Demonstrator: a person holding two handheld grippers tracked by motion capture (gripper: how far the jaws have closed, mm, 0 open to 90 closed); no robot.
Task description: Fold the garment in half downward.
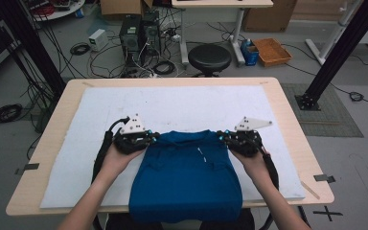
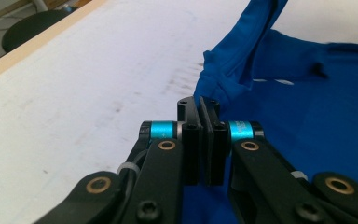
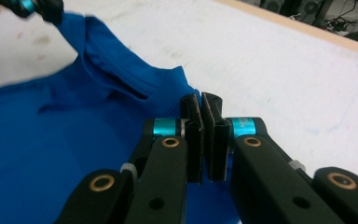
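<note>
While both claws are pressed together, each one pinches blue fabric. Left gripper (image 1: 149, 137) has its jaws closed on the left shoulder corner of the blue shirt (image 1: 187, 175), cloth drawn up into a peak from the pinch in the left gripper view (image 2: 200, 106). Right gripper (image 1: 224, 136) jaws closed too, shirt edge caught between the pads at the right shoulder corner, seen in the right gripper view (image 3: 200, 105). Grey three-cornered plates sit on top of both grippers, cables trail back along the forearms. Person's hands wrap the gripper bodies, forearms coming in from the near edge of the desk.

Shirt lies collar away from the person, roughly centred left to right, on the white mat (image 1: 172, 103); its hem hangs over the desk's near edge. Top edge of the shirt stretched between the two grippers, slightly raised. Mat covers most of the wooden desk (image 1: 287, 115), bare wood showing along the edges. Beyond the far edge: black stool (image 1: 209, 57), orange tray (image 1: 271, 51) on the floor, computer towers (image 1: 139, 33) with tangled cables.
</note>
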